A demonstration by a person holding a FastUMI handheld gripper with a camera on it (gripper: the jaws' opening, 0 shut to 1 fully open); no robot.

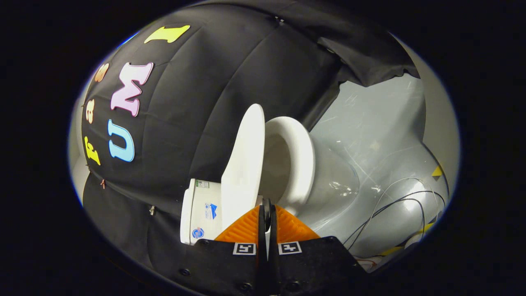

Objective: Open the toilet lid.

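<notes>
1 white toilet [324,181] with 1 glossy white lid [245,164], raised clear of the 1 seat ring [302,160] and standing just beside the 1 tank [201,211]. The gripper [267,211] has its 2 fingers pressed together, with the lid's lower edge just ahead of the tips; whether anything is pinched cannot be told.

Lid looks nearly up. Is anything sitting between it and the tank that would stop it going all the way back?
Nothing visible does. The lid stands raised off the seat, with the tank right behind it and no object seen in the gap between them. The gripper has its fingers closed together at the lid's edge; whether both press on it is unclear.
</notes>
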